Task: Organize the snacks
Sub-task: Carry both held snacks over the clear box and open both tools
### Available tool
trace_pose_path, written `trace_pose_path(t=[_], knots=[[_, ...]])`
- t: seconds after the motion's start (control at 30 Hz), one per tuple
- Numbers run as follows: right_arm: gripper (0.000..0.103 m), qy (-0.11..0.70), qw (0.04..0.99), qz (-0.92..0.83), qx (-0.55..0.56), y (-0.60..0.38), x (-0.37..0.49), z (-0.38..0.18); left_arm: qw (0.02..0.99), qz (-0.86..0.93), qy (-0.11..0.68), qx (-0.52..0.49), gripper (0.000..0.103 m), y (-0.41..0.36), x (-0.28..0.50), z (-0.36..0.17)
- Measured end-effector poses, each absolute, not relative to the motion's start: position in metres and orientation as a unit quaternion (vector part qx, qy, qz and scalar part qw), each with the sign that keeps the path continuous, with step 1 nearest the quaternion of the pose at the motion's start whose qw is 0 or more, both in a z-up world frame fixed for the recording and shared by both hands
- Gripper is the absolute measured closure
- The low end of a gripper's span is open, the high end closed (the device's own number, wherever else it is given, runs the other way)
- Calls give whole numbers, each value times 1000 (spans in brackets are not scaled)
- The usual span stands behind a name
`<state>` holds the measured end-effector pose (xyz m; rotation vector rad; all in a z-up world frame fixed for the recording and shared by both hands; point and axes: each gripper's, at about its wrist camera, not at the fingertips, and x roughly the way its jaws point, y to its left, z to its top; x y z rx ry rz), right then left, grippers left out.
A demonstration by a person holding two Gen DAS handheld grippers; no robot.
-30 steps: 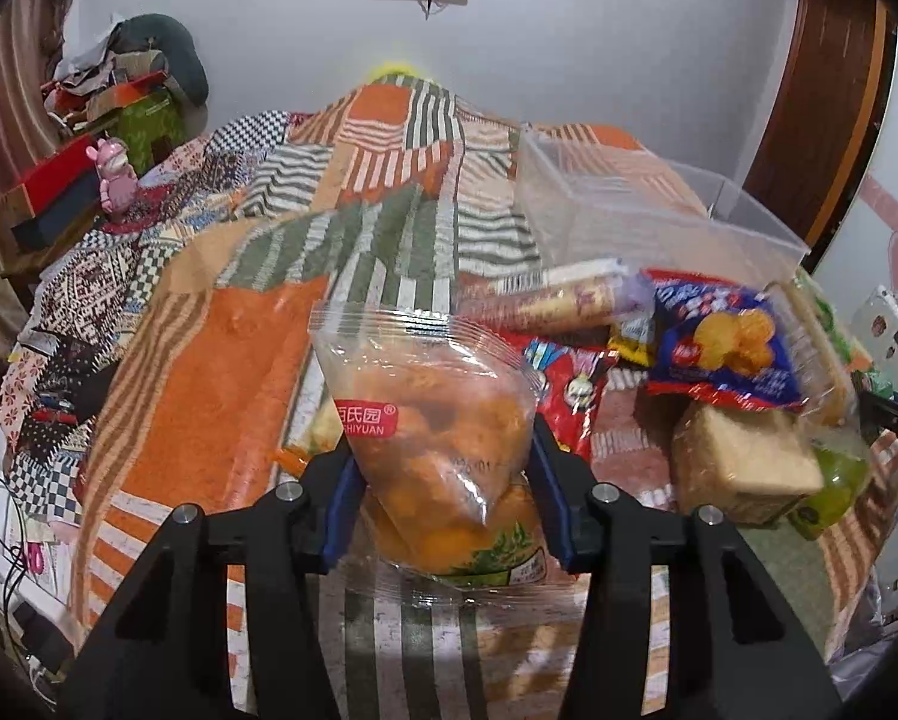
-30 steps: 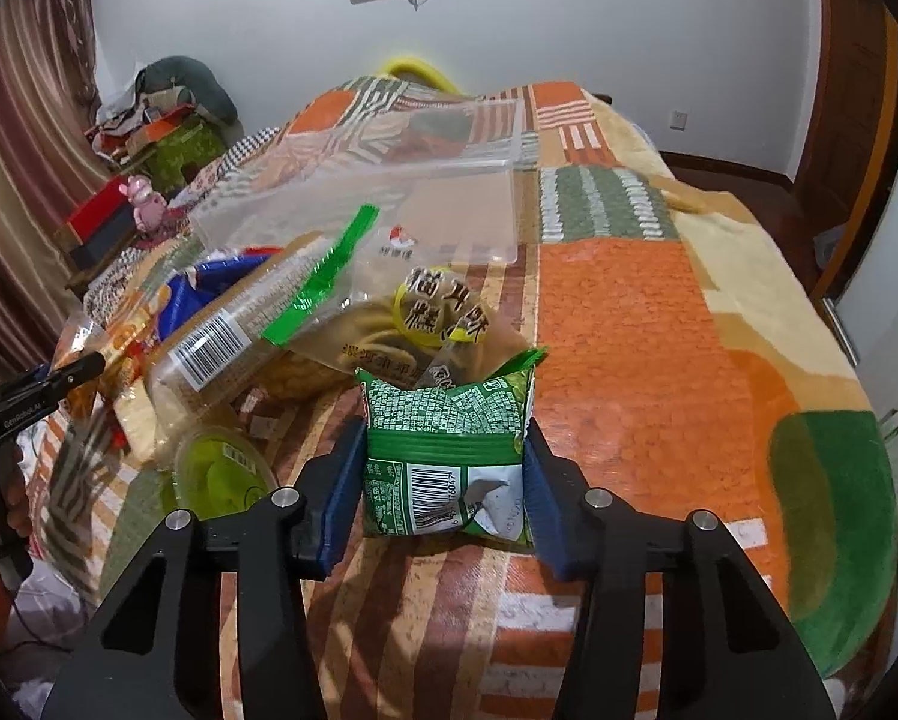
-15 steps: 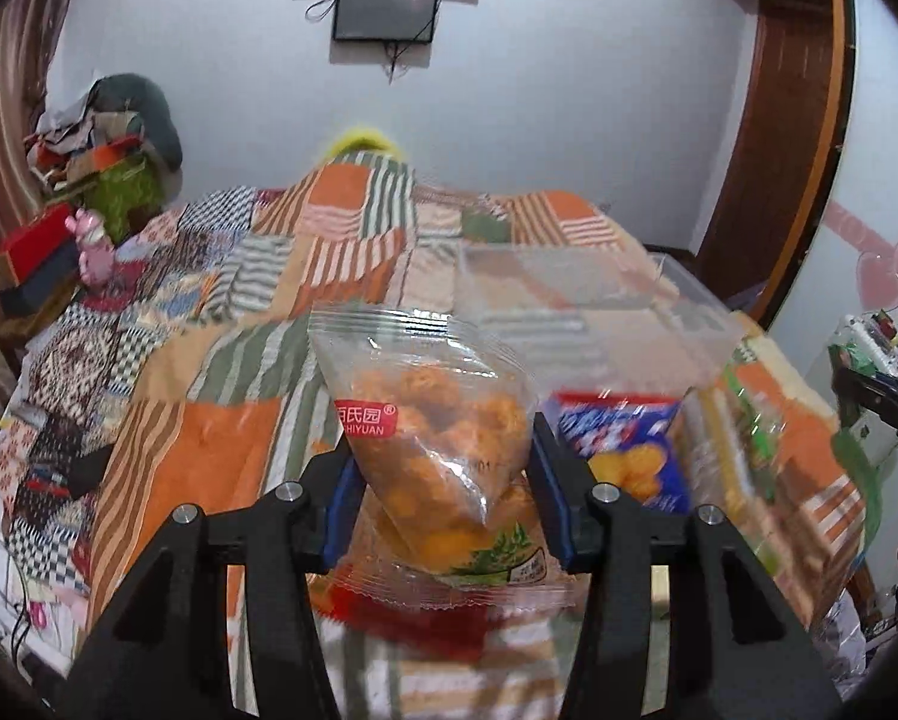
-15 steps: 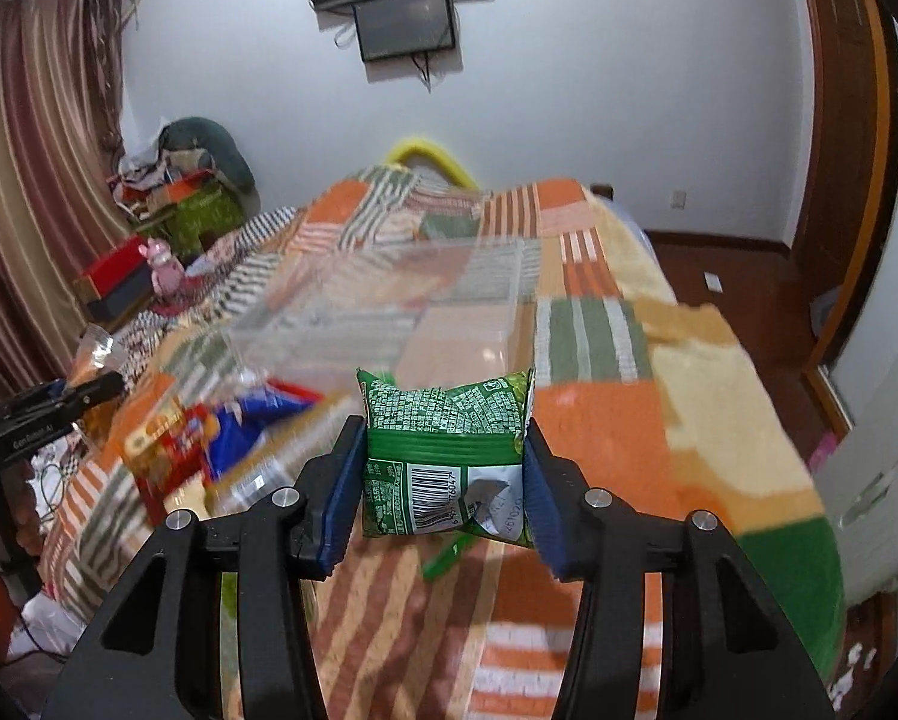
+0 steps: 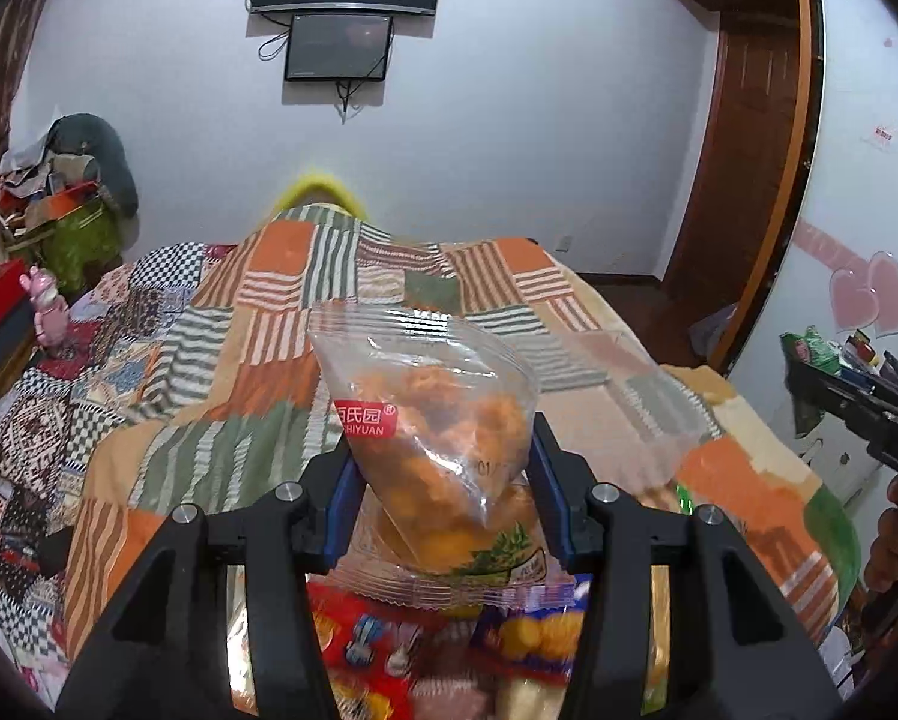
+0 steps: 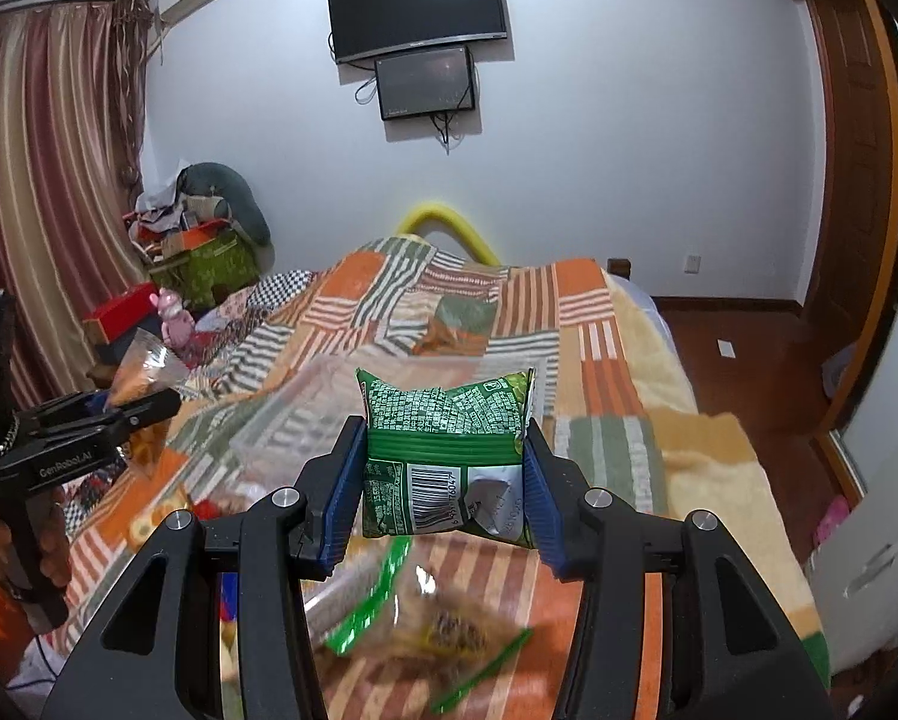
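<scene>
The clear plastic bag of orange snacks (image 5: 443, 450) carries a red label reading "HIYUAN" under Chinese characters. The black handheld gripper body at left (image 6: 59, 456) reads "GenRobot.AI". The green foil packet (image 6: 446, 456) shows a barcode — digits partly legible, "76047".

You are in a home bedroom: a bed (image 6: 629, 360) under a patchwork quilt (image 6: 389, 312), striped curtains (image 6: 47, 210), a wall-mounted television (image 6: 416, 9), and a wooden door (image 5: 743, 180).
</scene>
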<state>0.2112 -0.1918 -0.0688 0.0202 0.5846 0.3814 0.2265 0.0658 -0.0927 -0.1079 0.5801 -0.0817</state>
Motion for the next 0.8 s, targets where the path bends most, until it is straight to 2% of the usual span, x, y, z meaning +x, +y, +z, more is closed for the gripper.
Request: trace_pose_path(t=[0.5, 0.8], knots=[[58, 315, 929, 191, 18, -182, 267, -91, 953, -61, 292, -44, 53, 46, 295, -98], [57, 352, 918, 181, -6, -167, 294, -113, 933, -68, 349, -52, 52, 46, 336, -127]])
